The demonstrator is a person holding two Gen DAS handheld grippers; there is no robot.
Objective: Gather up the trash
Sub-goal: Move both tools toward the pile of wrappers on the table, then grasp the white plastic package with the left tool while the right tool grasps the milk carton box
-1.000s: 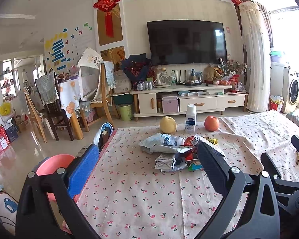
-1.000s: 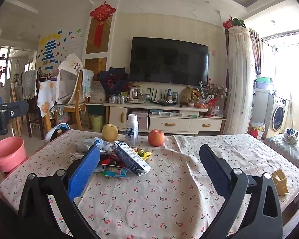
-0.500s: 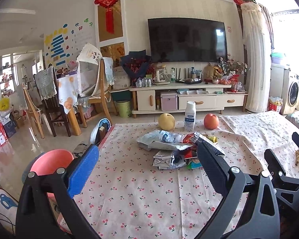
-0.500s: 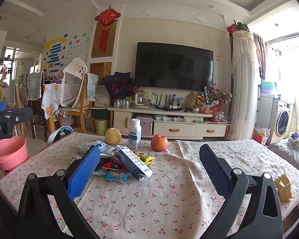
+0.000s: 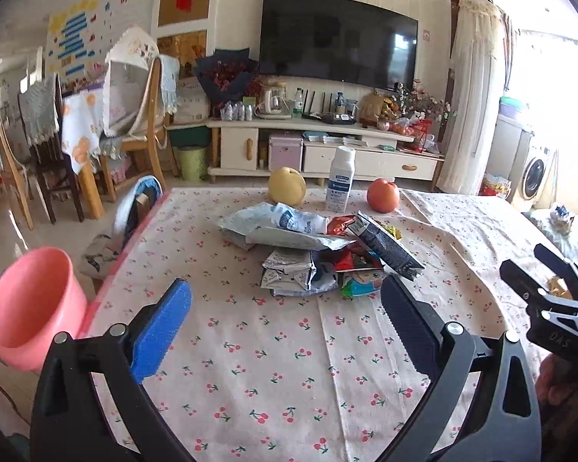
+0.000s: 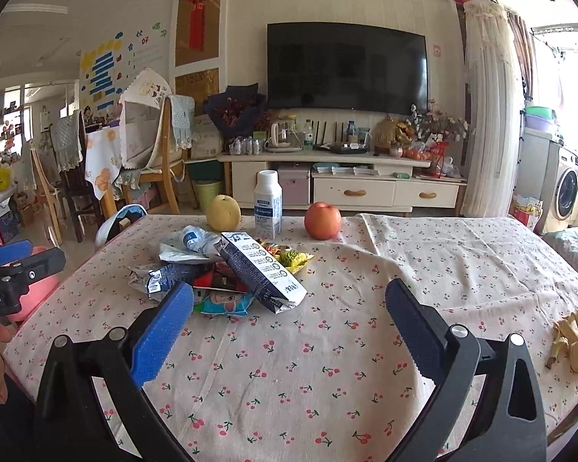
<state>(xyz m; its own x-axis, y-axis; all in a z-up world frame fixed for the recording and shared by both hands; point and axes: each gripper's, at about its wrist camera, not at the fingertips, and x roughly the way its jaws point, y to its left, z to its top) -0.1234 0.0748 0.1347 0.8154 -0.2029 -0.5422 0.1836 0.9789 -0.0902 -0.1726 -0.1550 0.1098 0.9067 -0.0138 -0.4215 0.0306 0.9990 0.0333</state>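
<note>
Both hand-held grippers hover above the near part of the desk [image 6: 462, 269]: the left hand-held gripper [image 5: 285, 327] and the right hand-held gripper [image 6: 289, 319] each stand with jaws spread wide and nothing between them. Beyond the fingertips, toward the middle of the desk, lies the trash pile [image 6: 227, 269], apart from both tools. It consists of crumpled wrappers [image 5: 289, 273] and a flattened carton [image 6: 262, 269] leaning across them. These items look light, thin and crushable; foil surfaces may slip, so a pinch on a folded edge or the carton's free end appears best. A banana peel [image 6: 572, 337] lies separately at the near right. A pear [image 6: 222, 212], bottle [image 6: 267, 204] and apple [image 6: 322, 220] stand at the far edge. A pink bin [image 5: 27, 308] sits off the desk, near left.
</note>
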